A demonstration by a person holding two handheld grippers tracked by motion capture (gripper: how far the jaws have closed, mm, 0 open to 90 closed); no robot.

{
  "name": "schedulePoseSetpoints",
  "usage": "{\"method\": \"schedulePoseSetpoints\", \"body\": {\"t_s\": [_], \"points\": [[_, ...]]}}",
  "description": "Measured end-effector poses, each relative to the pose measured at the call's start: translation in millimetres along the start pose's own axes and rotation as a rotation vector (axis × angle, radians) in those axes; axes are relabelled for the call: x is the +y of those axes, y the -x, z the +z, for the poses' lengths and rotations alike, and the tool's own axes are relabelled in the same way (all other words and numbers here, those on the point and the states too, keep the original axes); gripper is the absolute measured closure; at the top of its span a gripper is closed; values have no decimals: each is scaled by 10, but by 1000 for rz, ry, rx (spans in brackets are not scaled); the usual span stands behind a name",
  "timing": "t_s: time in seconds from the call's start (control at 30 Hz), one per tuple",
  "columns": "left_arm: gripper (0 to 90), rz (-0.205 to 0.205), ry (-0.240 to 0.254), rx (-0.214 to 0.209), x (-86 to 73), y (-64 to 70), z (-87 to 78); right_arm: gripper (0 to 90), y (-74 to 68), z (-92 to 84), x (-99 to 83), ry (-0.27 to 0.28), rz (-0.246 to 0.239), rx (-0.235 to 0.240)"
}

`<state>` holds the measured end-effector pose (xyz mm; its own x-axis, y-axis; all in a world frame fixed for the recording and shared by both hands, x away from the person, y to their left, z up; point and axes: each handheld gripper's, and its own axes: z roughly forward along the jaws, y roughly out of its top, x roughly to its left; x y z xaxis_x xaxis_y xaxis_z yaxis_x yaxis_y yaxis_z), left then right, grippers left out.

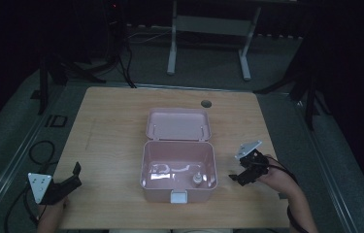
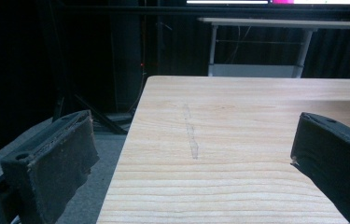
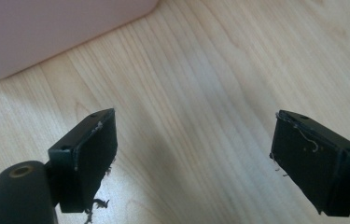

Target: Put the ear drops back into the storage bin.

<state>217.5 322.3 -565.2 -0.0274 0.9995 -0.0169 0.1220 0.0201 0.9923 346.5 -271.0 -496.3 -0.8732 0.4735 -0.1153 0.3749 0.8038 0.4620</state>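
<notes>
Dim room, dark curtains behind; a white-legged frame (image 1: 208, 43) stands on the grey floor beyond the wooden table (image 1: 111, 126). Landmark for all positions: the pink box (image 1: 178, 171).

Pink box sits near the middle of the table, lid (image 1: 178, 124) swung fully open and lying flat on the far side of the tub, joined at the hinge edge. A white latch (image 1: 179, 196) hangs at the near wall. Inside the tub: a small round knobbed item (image 1: 197, 178) toward the near right corner, and pale curved pieces (image 1: 170, 170) on the floor of the tub; too small to identify.

A round grommet hole (image 1: 206, 103) lies in the tabletop beyond the lid, slightly right.

Left gripper (image 1: 70, 178): well to the left of the box, at the table's near left edge, held in a hand (image 1: 51, 213). Jaws spread wide, nothing between them; its own view shows bare wood and a faint pencil-like mark (image 2: 192, 137) between the pads.

Right gripper (image 1: 240, 177): just right of the box, near its near right corner, not touching it, held in a hand (image 1: 279, 179). Jaws spread wide, empty; the right gripper view shows the box wall (image 3: 46, 28) ahead, above bare wood. Fibres cling to the pads (image 3: 93, 158).
</notes>
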Motion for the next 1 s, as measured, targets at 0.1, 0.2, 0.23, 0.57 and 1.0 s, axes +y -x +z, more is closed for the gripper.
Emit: {"method": "schedulePoseSetpoints", "body": {"t_s": [0.1,0.2,0.23,0.57,1.0], "points": [[4,-1,0,0,0,0,-1,142,-2,33,-109,17,12,-14],[4,-2,0,-1,0,-1,0,142,10,59,-221,49,53,-41],[4,-2,0,0,0,-1,0,142,15,64,-257,58,60,-51],[4,-3,-1,0,0,-1,0,120,72,104,-530,166,238,-184],[4,-2,0,1,0,0,0,121,-10,189,-679,219,366,-349]]}}
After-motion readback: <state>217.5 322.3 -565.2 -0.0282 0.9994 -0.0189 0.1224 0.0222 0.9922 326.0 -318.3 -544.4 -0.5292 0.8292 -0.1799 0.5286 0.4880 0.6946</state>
